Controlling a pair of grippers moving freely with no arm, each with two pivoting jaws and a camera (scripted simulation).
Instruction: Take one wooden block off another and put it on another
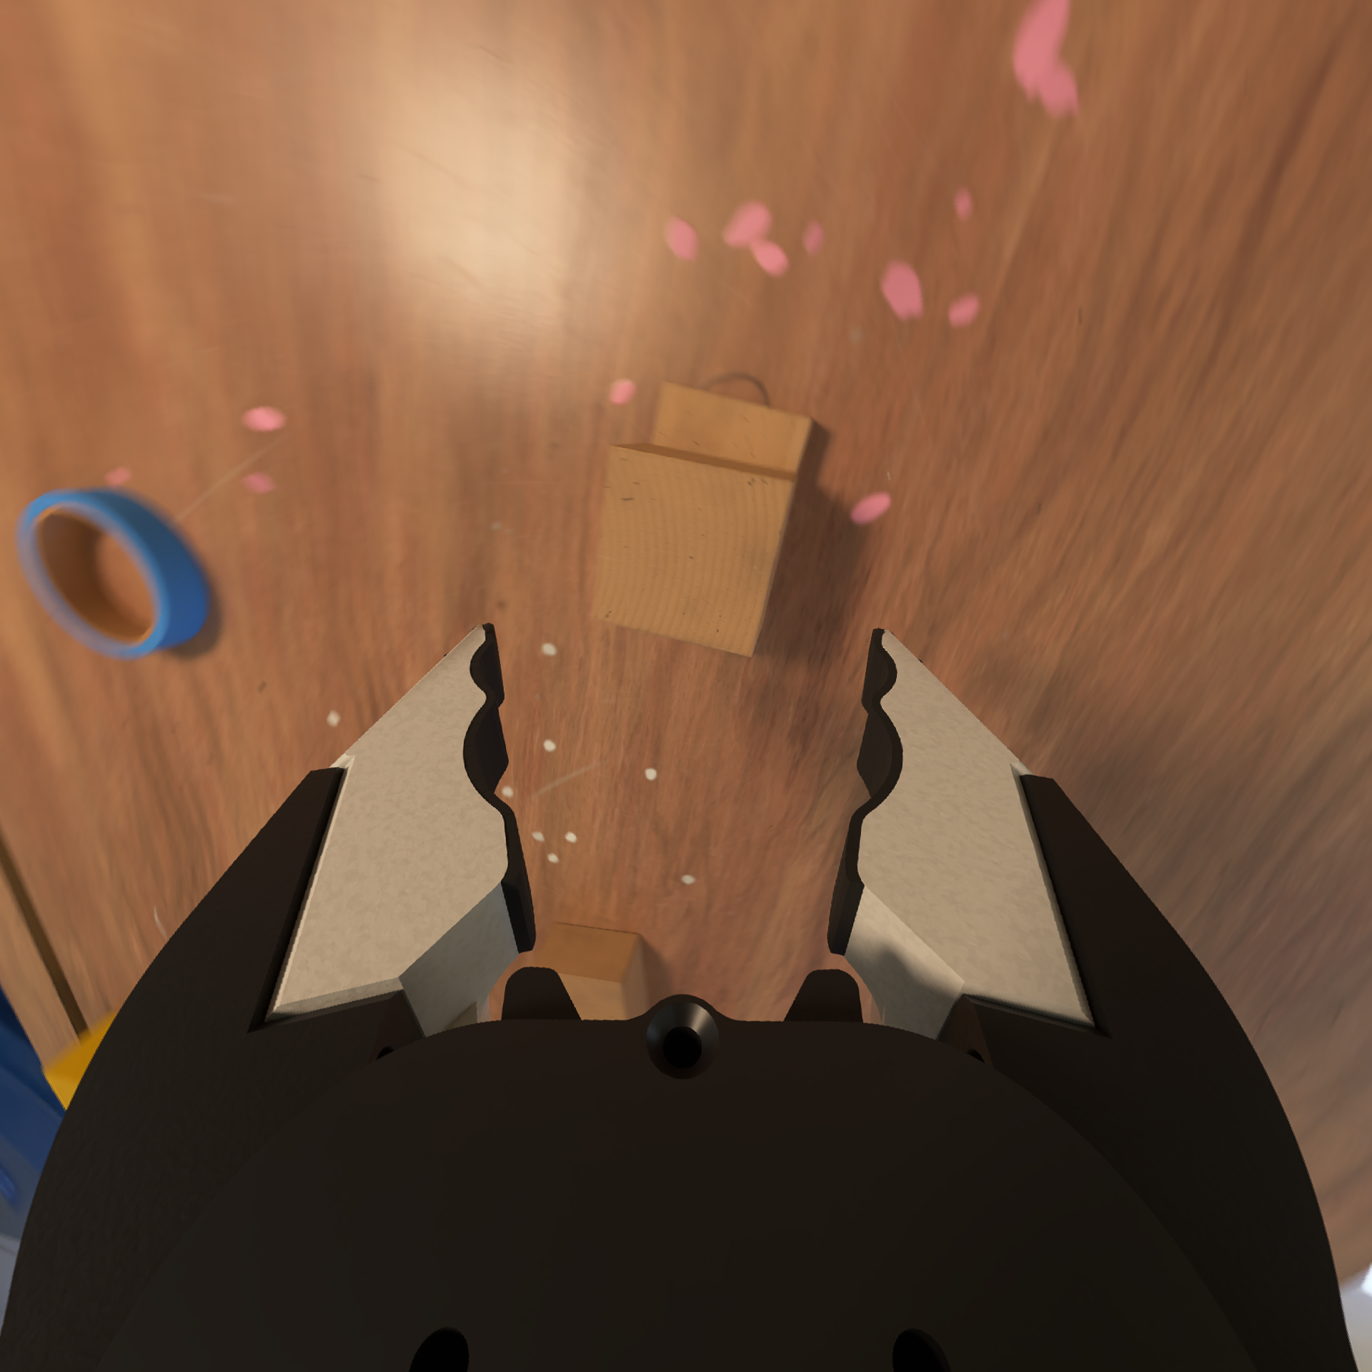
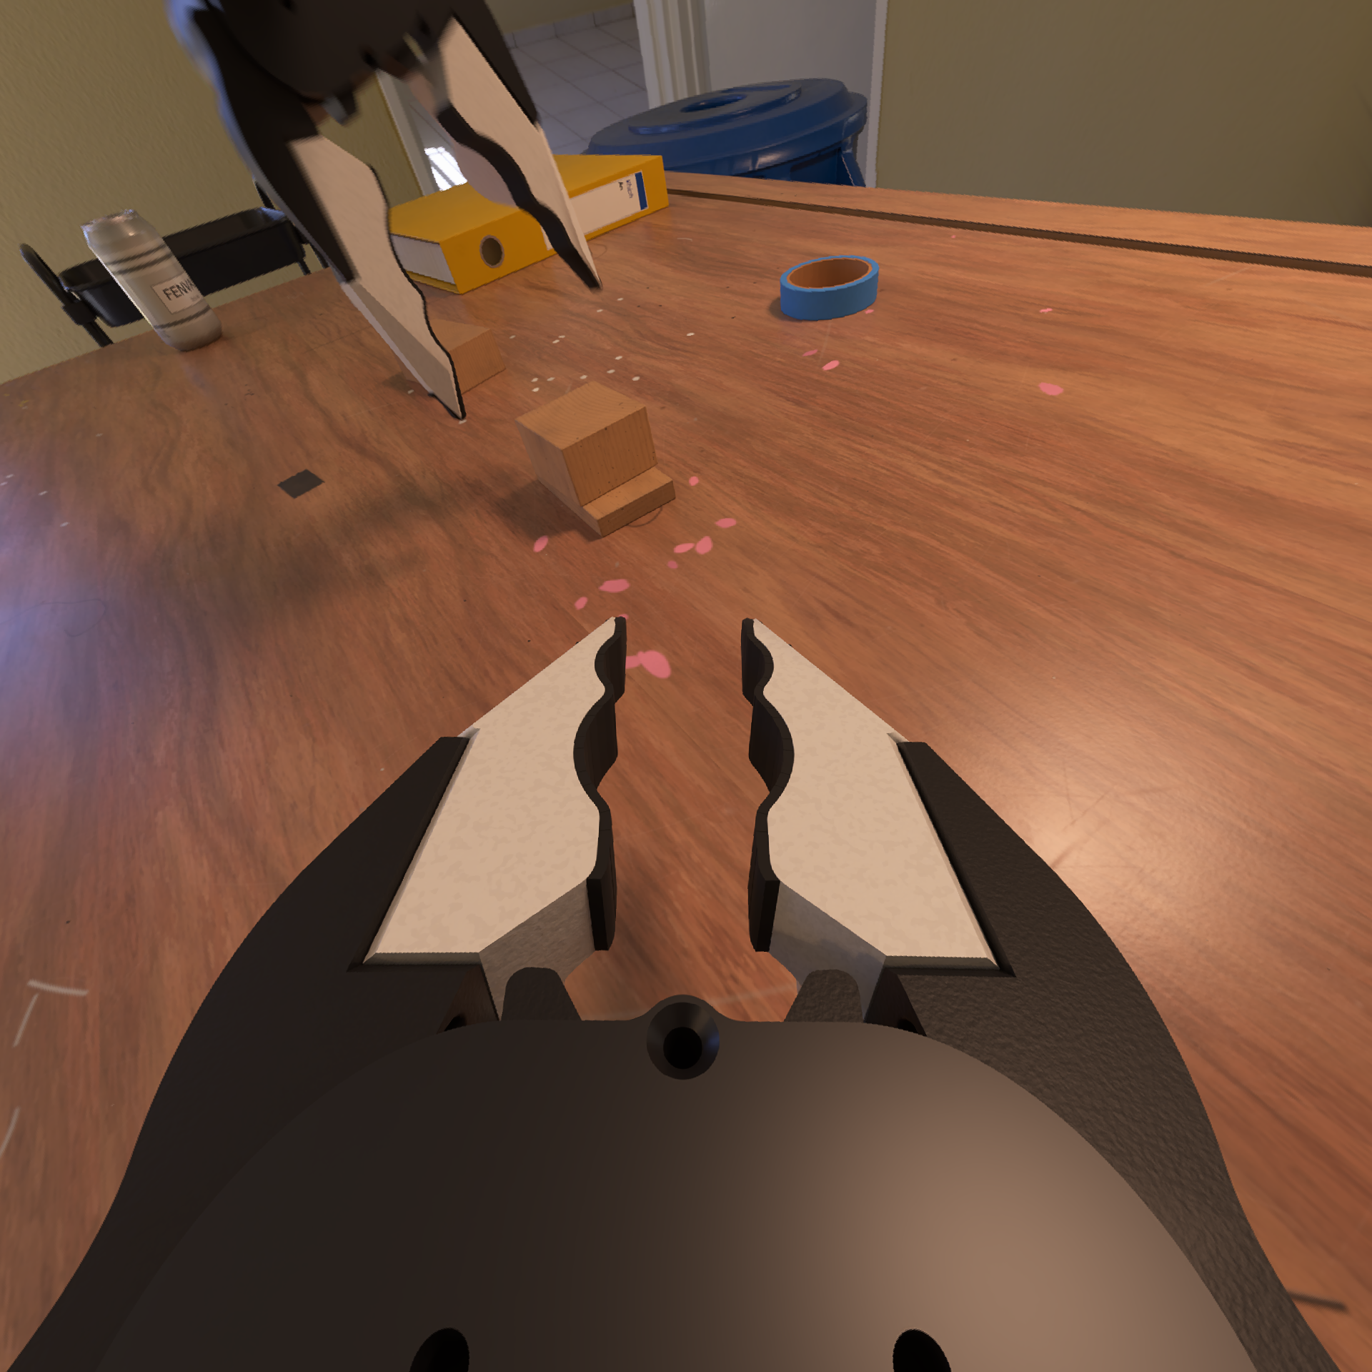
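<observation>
1. Desk (image 2: 1039, 594) of reddish-brown wood is filling both views, carrying everything, with pink flecks (image 2: 653, 663) and small white specks (image 1: 549, 745) lying scattered over it.
2. Blue bin (image 2: 742, 130) is standing beyond the far edge of the desk, by a doorway.
3. Left gripper (image 1: 683, 638) is hovering above the desk with its fingers (image 1: 416, 802) spread wide and holding nothing; in the right wrist view it (image 2: 527, 349) is hanging blurred above the blocks, tips pointing down.
4. Right gripper (image 2: 683, 627) is sitting low over the desk, its fingers (image 2: 512, 802) parted with only bare wood between them, well apart from the blocks.
5. Yellow binder (image 2: 475, 230) is lying flat near the far edge, partly hidden behind the left gripper.
6. Grey can (image 2: 152, 278) is standing tilted at the far left of the desk, in front of a black tray (image 2: 223, 237).
7. Large wooden block (image 1: 687, 549) is resting, tilted, on a thinner flat block (image 1: 731, 427), whose end is sticking out from under it; the pair (image 2: 586, 453) is lying near the middle of the desk, just ahead of the left gripper's tips.
8. Blue tape roll (image 1: 111, 572) is lying on the desk, well apart from the blocks.
9. Third wooden block (image 1: 594, 965) is showing low between the left fingers, sitting alone on the desk; the right wrist view shows it (image 2: 475, 356) just behind one left finger.
10. Small dark square patch (image 2: 301, 483) is lying flat on the desk, left of the stack.
</observation>
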